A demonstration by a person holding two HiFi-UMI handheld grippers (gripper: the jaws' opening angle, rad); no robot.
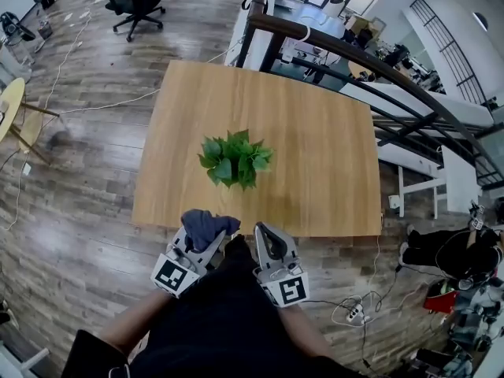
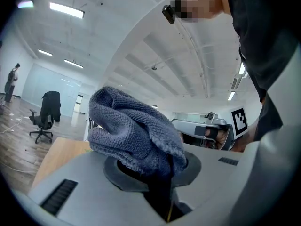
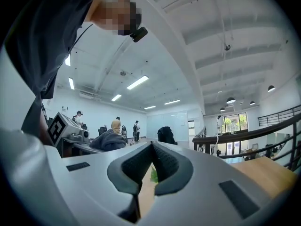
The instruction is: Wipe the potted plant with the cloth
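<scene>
A small leafy green potted plant [image 1: 235, 159] stands near the middle of the wooden table [image 1: 331, 164]. My left gripper [image 1: 206, 231] hovers at the table's near edge, shut on a bunched blue-grey cloth [image 1: 206, 225]. In the left gripper view the cloth [image 2: 134, 131] bulges up out of the closed jaws. My right gripper [image 1: 266, 233] is beside it to the right, shut with nothing in it. In the right gripper view a sliver of green leaf [image 3: 154, 175] shows past the jaw tips, and the cloth [image 3: 109, 140] appears at the left. Both grippers are short of the plant.
A dark metal railing [image 1: 370, 61] runs behind and to the right of the table. An office chair [image 1: 140, 6] stands far back left. Cables and a power strip [image 1: 353, 313] lie on the floor at the right. A round yellow side table [image 1: 12, 109] is at the left.
</scene>
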